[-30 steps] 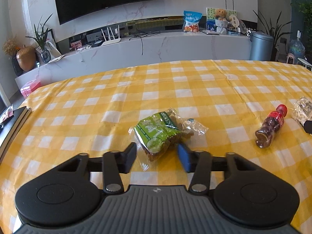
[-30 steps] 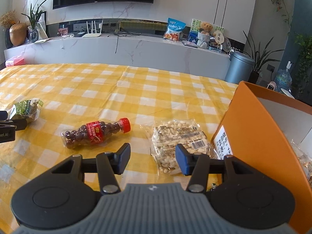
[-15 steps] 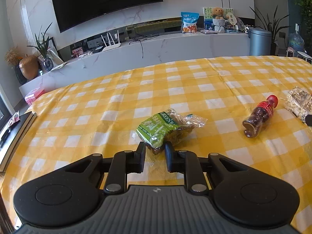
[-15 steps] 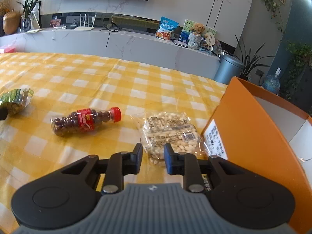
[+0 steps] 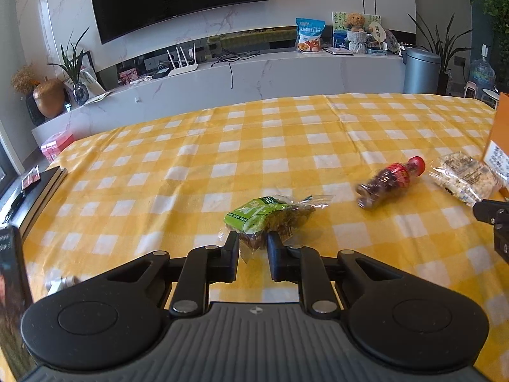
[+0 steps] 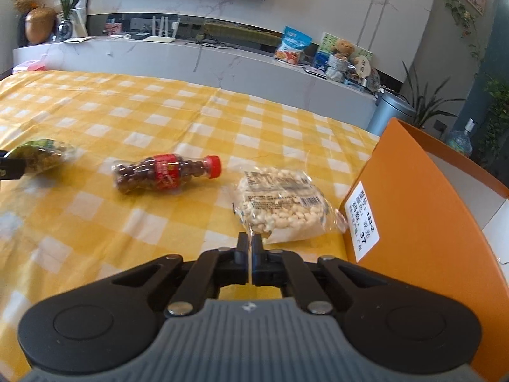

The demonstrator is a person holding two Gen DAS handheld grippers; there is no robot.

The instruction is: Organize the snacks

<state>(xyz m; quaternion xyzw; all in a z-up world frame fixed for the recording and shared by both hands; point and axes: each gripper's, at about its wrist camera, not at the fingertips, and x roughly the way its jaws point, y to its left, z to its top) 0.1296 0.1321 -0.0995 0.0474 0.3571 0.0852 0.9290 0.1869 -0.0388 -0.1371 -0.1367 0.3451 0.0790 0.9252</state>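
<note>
A green snack packet (image 5: 267, 215) lies on the yellow checked tablecloth (image 5: 222, 146). My left gripper (image 5: 253, 245) is shut on its near end. To its right lie a red-capped bottle of brown candies (image 5: 389, 184) and a clear peanut packet (image 5: 464, 180). In the right wrist view, the peanut packet (image 6: 283, 207) rests beside the orange box (image 6: 423, 210). My right gripper (image 6: 250, 242) is closing its jaws to a pinch on that packet's clear near corner. The bottle (image 6: 165, 173) and the green packet (image 6: 41, 156) lie further left.
The open orange box stands at the table's right end, a white label on its side. A dark flat object (image 5: 31, 191) lies past the table's left edge. Beyond the table are a marble ledge (image 5: 254, 76) and a grey bin (image 5: 421, 70).
Both grippers went from open to shut: the left around the green packet's end, the right onto the peanut packet's corner. The left view drew back a little; the right view tilted.
</note>
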